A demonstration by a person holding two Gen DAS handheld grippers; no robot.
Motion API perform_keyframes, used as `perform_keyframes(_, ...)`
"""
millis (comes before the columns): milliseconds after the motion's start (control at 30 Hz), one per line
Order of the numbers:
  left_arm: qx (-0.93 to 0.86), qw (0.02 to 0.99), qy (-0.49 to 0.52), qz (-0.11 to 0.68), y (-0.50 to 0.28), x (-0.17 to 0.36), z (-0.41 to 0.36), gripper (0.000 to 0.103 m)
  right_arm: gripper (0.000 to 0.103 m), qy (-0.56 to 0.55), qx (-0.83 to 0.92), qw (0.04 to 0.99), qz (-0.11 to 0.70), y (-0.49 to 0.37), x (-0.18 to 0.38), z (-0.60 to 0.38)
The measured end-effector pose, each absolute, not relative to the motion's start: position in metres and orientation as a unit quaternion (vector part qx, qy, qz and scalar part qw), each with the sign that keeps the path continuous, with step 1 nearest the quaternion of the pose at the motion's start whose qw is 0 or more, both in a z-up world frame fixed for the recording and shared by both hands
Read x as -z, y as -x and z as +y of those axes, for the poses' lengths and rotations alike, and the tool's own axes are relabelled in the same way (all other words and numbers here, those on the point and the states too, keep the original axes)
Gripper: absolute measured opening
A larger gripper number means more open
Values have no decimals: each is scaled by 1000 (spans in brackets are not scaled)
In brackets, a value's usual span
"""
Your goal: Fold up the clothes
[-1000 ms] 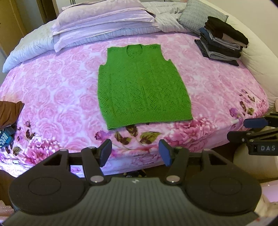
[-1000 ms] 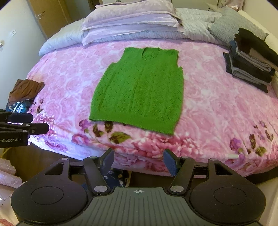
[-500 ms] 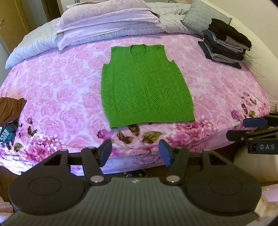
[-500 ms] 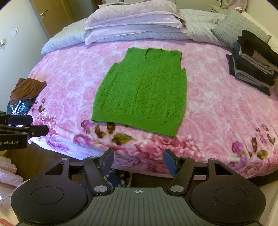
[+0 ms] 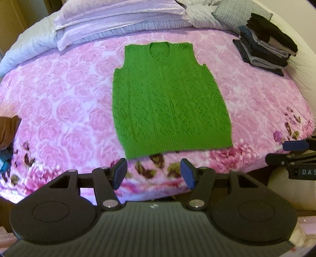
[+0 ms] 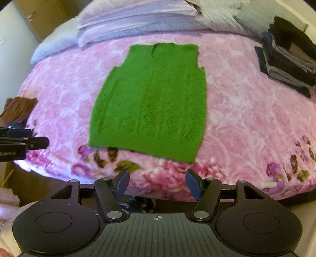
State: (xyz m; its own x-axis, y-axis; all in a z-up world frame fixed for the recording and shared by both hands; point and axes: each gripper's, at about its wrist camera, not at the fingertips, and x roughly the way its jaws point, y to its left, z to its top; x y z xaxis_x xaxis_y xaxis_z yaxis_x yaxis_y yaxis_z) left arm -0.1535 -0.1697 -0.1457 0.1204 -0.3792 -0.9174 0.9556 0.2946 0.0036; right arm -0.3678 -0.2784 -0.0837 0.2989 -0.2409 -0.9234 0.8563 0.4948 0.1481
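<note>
1. Green knitted vest (image 5: 169, 100) (image 6: 152, 100): spread flat and face-up on the pink rose-print bedspread (image 5: 65, 102) (image 6: 246, 118), near the middle of the bed, neckline toward the head edge, ribbed hem toward the foot edge.
2. Left gripper (image 5: 154, 174): released, its blue-padded fingers (image 5: 119, 174) set wide apart with nothing between them. It hovers off the foot edge of the bed; the vest's hem lies just beyond the fingertips, its near-left corner just above the left pad.
3. Right gripper (image 6: 157, 182): likewise released and empty, hovering off the foot edge. The vest's hem lies ahead of it, apart from the fingertips, with the near-right corner above the right finger (image 6: 194, 184).
4. Each gripper shows at the side of the other's view: the right one (image 5: 292, 158) at the right margin, the left one (image 6: 21, 143) at the left margin.
5. Stack of folded dark clothes (image 5: 266, 43) (image 6: 288, 57): at the bed's right edge toward the head, well apart from the vest.
6. Pale lilac pillows (image 5: 118, 13) (image 6: 136, 15): along the head edge.
7. Brown garment (image 5: 7, 130) (image 6: 18, 108): bunched at the left edge.
</note>
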Motion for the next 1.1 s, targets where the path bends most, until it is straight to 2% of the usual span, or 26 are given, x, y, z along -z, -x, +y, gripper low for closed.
perform_keyframes(367,510,653,-346,441,62,176,-293,56,60,-370,424,690,455,346,102,-394)
perform_keyframes(500,513,642,-352,448,29,204,-329,63,60,-382,425,679,461,334,126,-429)
perform_keyframes(733,527,625,-362,448,-22,267,-376,63,60,-393,411,674,471,320,186,-483)
perform_keyframes(967,566,629,-355,397,-63,318,-437,62,60,-353,389,708,472,308,235,-554)
perform_keyframes(1100,603,624,-342,361,-84,343,-487,57,59,-319,358,743,467,299,265,-614)
